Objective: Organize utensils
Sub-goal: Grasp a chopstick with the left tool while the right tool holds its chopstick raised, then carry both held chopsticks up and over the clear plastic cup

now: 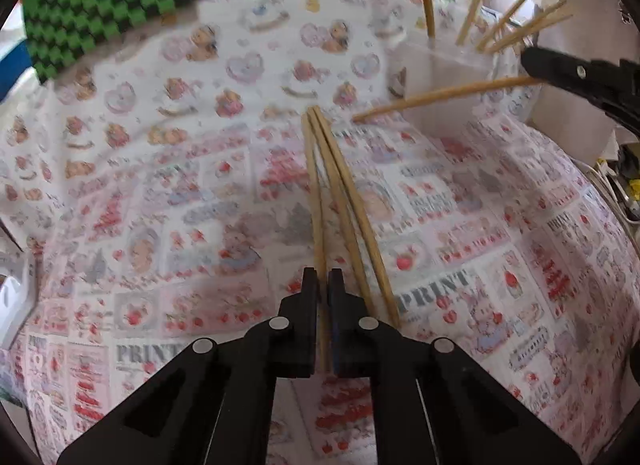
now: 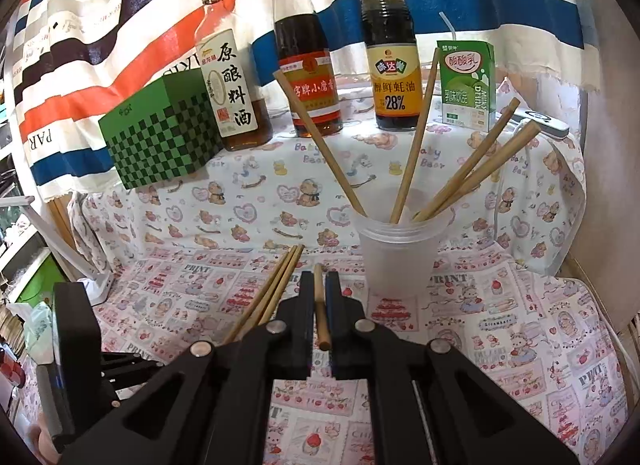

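Observation:
Wooden chopsticks are the utensils. My left gripper is shut on one chopstick of a group of three lying on the patterned cloth; the other two lie just right of it. My right gripper is shut on another chopstick, held above the cloth; it shows in the left wrist view, its tip toward the table. A translucent plastic cup just ahead and right of the right gripper holds several chopsticks. The three lying chopsticks also show in the right wrist view.
Three sauce bottles, a green milk carton and a green checkered box stand along the back. A striped cloth hangs behind. A white lamp base is at the left. The left gripper's body shows at lower left.

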Demonstrator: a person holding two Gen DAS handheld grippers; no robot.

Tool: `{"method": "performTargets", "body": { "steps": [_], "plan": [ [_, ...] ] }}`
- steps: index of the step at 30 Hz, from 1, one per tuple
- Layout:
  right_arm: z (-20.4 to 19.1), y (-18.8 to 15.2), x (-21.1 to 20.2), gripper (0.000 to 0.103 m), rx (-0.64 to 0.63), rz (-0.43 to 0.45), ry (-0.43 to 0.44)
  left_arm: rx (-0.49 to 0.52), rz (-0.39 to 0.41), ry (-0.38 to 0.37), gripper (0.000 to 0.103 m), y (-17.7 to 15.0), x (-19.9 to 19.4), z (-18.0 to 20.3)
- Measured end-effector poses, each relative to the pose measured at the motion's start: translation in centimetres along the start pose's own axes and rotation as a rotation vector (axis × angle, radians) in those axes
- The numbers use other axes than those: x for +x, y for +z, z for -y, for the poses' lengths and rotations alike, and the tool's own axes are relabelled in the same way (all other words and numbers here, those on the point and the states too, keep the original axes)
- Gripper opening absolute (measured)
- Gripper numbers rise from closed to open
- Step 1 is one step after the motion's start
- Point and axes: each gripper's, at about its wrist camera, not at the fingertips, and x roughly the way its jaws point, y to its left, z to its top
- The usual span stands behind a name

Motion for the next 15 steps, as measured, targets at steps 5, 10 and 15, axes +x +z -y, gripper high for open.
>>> {"method": "performTargets", "body": {
  "steps": [5,10,15],
  "plan": [
    [-0.2,0.2,-0.9,0.005,-0.012,0.039,0.04,-0.151,0.229,0.022,0.004,0.6,-4.0,-2.4],
    [-0.1,0.5,-2.3,0.005,0.014,0.1,0.132,-0.211,0.413,-0.035,0.004,0.4,-7.7,-3.7],
    [0.3,0.7,-3.3,0.005,0.045,0.149,0.185,-0.207,0.54,-0.068,0.004,-0.2,-10.1,-3.6]
  ]
}}
